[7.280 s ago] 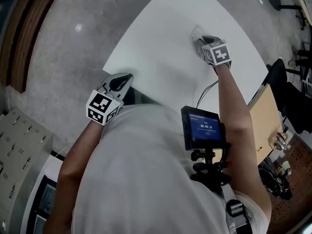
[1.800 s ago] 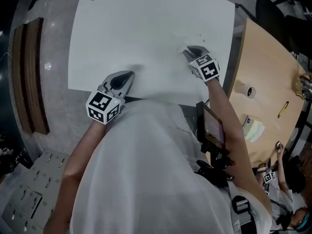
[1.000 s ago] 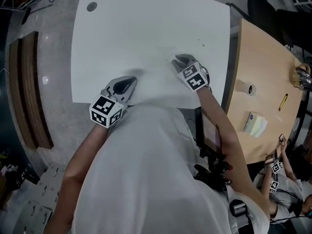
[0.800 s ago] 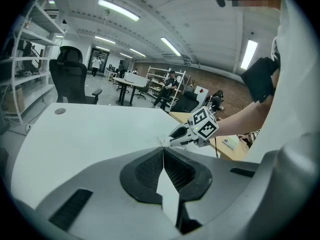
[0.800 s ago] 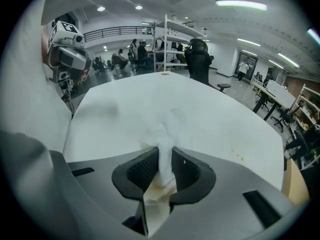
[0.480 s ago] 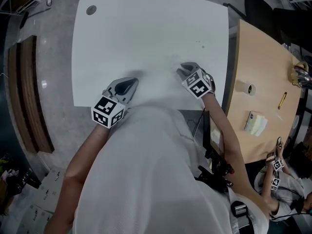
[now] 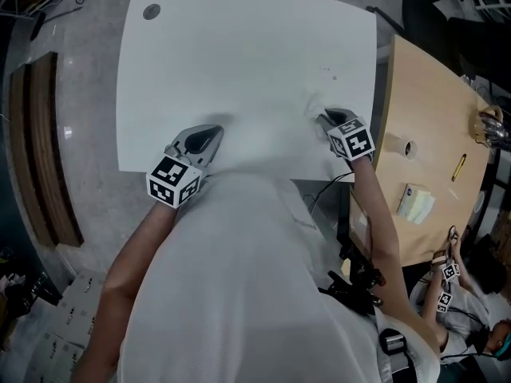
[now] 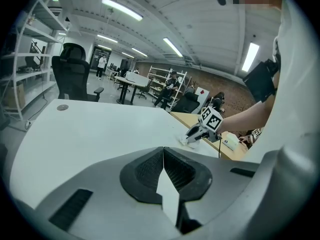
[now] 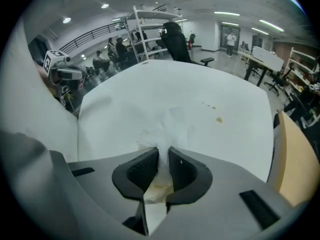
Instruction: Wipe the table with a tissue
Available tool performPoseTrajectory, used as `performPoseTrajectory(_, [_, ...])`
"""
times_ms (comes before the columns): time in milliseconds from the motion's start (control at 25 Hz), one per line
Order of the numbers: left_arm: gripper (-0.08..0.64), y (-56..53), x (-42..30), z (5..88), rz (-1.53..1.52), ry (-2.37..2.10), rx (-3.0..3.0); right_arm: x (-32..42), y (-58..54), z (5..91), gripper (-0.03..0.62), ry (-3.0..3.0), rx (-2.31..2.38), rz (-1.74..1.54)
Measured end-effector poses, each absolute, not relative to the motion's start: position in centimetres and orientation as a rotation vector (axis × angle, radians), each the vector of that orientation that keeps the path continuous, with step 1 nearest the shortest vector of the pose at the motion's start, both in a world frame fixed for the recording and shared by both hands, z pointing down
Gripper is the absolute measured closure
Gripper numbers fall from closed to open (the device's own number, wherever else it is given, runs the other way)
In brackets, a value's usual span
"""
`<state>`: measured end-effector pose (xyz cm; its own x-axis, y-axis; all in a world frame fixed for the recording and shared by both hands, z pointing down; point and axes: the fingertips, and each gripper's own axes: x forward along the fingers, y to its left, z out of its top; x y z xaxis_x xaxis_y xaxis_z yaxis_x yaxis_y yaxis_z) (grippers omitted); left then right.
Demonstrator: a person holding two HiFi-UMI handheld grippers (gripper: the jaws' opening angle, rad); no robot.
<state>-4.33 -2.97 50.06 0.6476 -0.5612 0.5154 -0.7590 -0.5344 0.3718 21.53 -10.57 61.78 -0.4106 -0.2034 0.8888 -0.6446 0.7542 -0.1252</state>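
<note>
Right now my right tool (image 7: 326, 116) is clamped on the crumpled white tissue (image 9: 165, 124). Its jaws have just been closing on the wad, which bulges out ahead of the tips and lies against the white table (image 7: 239, 46) close to its near right corner. I hold that tool pitched steeply down so that the loose front of the tissue, not the plastic, meets the surface and drags flat as I sweep. The part pinched back between the pads looks faintly yellowed, so I judge it has taken up some dirt. A few small brownish spots (image 9: 218, 119) sit on the tabletop beyond the tissue, farther from the near edge and toward the right edge, not touching it; they seem to be what is left to wipe. My left tool (image 7: 206, 134) is at the near edge, well apart to the left, jaws together with nothing in them. I judge it is kept out of the wiping path, since one tool is enough for this job.
</note>
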Motion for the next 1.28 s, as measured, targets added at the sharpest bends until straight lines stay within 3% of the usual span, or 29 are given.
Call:
performPoseTrajectory(320, [0.552,-3.2,-5.3,50.2,0.442,-1.05,2.267,16.2,-5.8,62.7,0.529,-1.96,0.455,0.592])
performPoseTrajectory(440, [0.552,-3.2,-5.8,50.2,0.436,-1.065,2.256,17.2,-5.1,62.6,0.531,-1.893,0.489,0.673])
performPoseTrajectory(680, [0.552,-3.0,-6.1,50.7,0.441,-1.064,2.244,18.3,-4.0,62.8,0.532,-1.751,0.37,0.531])
performPoseTrajectory(1280, [0.552,-2.8,-5.8,50.1,0.461,-1.067,2.254,10.5,-10.7,62.7,0.534,-1.999,0.469,0.443])
